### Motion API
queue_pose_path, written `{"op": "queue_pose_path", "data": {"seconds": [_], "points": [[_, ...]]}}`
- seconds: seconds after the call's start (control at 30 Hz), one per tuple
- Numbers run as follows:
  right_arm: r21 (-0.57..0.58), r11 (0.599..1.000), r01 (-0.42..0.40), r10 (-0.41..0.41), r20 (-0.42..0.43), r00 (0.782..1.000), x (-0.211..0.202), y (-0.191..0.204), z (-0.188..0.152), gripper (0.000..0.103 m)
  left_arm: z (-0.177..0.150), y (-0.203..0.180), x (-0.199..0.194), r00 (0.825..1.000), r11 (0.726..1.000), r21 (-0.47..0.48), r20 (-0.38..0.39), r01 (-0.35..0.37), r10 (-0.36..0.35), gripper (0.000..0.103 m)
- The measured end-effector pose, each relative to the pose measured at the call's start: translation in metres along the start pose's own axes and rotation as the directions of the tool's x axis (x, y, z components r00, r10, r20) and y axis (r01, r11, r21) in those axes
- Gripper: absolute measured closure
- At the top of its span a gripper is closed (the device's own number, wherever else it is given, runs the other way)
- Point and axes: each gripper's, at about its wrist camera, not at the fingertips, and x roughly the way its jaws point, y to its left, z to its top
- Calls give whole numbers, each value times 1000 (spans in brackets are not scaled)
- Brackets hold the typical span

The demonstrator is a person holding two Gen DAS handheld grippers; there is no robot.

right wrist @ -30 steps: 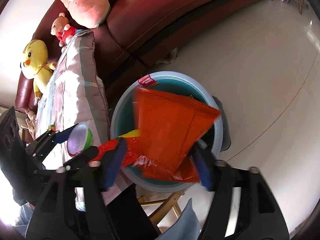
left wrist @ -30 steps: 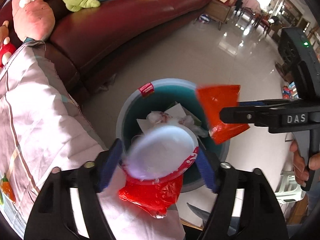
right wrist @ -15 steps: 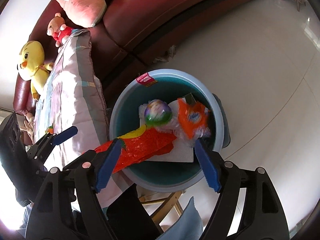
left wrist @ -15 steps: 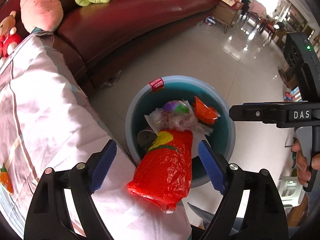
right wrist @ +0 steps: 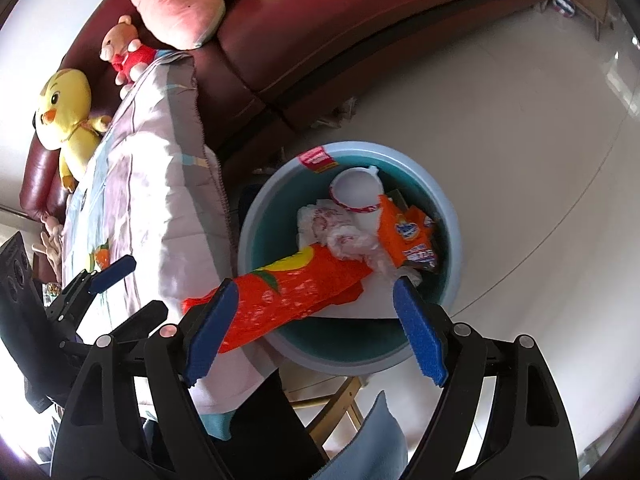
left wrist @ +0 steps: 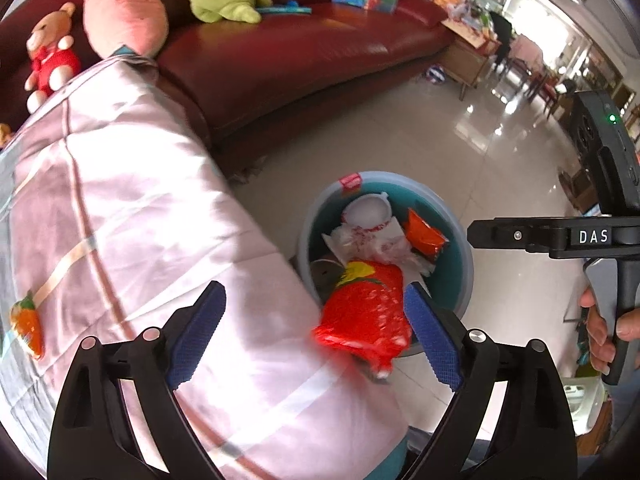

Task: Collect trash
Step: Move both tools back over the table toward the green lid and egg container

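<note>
A round blue bin [left wrist: 466, 270] stands on the floor and also shows in the right wrist view [right wrist: 454, 240]. In it lie a white cup lid [right wrist: 356, 190], crumpled tissue [right wrist: 340, 232], an orange snack packet [right wrist: 406, 232] and a large red bag [right wrist: 296, 292] that hangs over the rim toward the quilt. The red bag [left wrist: 366, 310] shows between my left fingers. My left gripper [left wrist: 316, 336] is open and empty above the quilt edge. My right gripper [right wrist: 316, 330] is open and empty above the bin's near rim.
A pink quilt [left wrist: 132, 240] covers the surface left of the bin. A dark red sofa [left wrist: 300, 44] with plush toys [left wrist: 124, 4] curves behind. Glossy tiled floor [left wrist: 420, 136] lies around the bin. A wooden stool leg [right wrist: 340, 400] shows below.
The left gripper let go of the lid and the right of the orange packet; both fell into the bin. Both grippers opened and drew back from the bin.
</note>
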Motion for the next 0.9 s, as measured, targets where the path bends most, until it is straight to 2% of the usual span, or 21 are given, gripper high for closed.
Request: {"op": "queue_pose_path", "data": {"seconds": [0.53,0.77,0.9], "points": [[-142,989,27,-27,2,1000,1,108,-8,27,-43,89,-61,995,991,-134,92,-19,32,11],[-228,973,25,-30,-21,999,16,170,-15,25,-73,144,-84,991,973,-226,111,-48,74,10],[-290,957,19,-34,-48,998,33,211,-19,25,-95,184,-98,988,954,-291,114,-72,109,10]]}}
